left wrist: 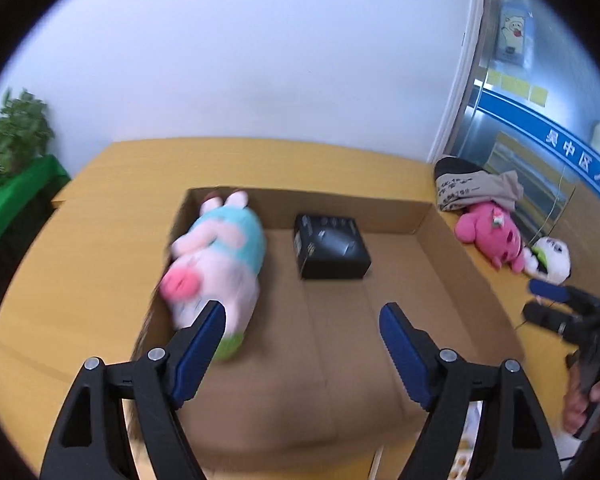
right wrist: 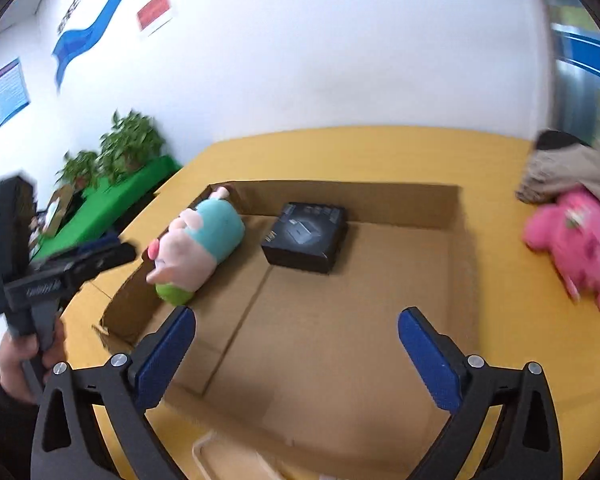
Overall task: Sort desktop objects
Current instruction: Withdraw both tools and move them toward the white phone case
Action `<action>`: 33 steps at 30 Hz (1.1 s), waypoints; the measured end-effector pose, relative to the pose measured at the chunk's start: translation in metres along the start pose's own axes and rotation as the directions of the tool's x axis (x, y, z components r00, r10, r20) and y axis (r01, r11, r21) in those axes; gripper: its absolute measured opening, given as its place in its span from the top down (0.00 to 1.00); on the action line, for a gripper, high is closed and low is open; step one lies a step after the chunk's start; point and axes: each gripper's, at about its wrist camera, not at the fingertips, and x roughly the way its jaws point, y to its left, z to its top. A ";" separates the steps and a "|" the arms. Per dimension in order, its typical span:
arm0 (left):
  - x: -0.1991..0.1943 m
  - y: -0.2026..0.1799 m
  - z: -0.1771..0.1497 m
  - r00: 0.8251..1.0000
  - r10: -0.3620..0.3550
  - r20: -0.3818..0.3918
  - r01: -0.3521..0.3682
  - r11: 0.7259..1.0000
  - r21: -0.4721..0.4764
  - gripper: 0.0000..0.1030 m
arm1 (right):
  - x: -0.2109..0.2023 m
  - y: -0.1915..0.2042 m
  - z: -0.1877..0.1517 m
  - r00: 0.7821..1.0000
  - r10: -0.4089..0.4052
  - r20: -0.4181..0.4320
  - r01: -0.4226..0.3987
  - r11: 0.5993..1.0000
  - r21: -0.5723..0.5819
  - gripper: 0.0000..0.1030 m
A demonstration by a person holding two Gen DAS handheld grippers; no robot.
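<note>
Both tongs, left (left wrist: 302,320) and right (right wrist: 296,324), gape empty above the cardboard box (left wrist: 432,216), where the pig plush (left wrist: 216,264) and black carton (left wrist: 330,250) already lie, so next, I judge, comes fetching the pink plush (right wrist: 576,240) from the counter (right wrist: 512,320).

- A shallow cardboard box (right wrist: 452,216), open at the top, sits on the yellow table.
- A pig plush (right wrist: 196,240), pink with a teal shirt and green feet, lies on its side along the box's left wall.
- A small black carton (right wrist: 304,236) lies flat on the box floor near the far wall, just right of the pig.
- A bright pink plush (left wrist: 492,236) lies on the table outside the box, far right; beside it is a white plush (left wrist: 554,258), possibly a panda.
</note>
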 end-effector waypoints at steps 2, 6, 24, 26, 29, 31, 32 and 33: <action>-0.014 -0.009 -0.017 0.997 0.070 0.022 -0.069 0.997 -0.018 0.23 | -0.013 -0.001 -0.018 0.998 -0.057 -0.008 0.057 0.997 0.056 0.00; -0.038 -0.021 -0.039 0.994 0.081 0.069 -0.078 0.996 -0.048 0.23 | -0.024 0.005 -0.046 0.996 -0.089 -0.014 0.090 0.992 0.084 0.00; -0.076 -0.045 -0.070 0.989 0.078 0.126 -0.071 0.996 -0.053 0.23 | -0.064 0.066 -0.104 0.991 -0.090 0.103 0.103 0.986 -0.134 0.78; -0.077 -0.041 -0.071 0.987 0.074 0.142 -0.064 0.995 -0.073 0.23 | -0.068 0.063 -0.106 0.990 -0.089 0.111 0.103 0.986 -0.130 0.80; -0.077 -0.040 -0.072 0.985 0.081 0.155 -0.070 0.995 -0.074 0.23 | -0.069 0.062 -0.109 0.989 -0.094 0.116 0.109 0.985 -0.133 0.81; -0.077 -0.039 -0.073 0.986 0.074 0.150 -0.064 0.996 -0.068 0.23 | -0.068 0.060 -0.110 0.989 -0.089 0.119 0.103 0.987 -0.123 0.81; -0.076 -0.038 -0.074 0.987 0.067 0.148 -0.058 0.996 -0.064 0.23 | -0.067 0.059 -0.110 0.990 -0.080 0.118 0.094 0.989 -0.115 0.81; -0.077 -0.037 -0.074 0.987 0.057 0.150 -0.049 0.997 -0.061 0.23 | -0.065 0.058 -0.111 0.991 -0.066 0.113 0.078 0.991 -0.107 0.81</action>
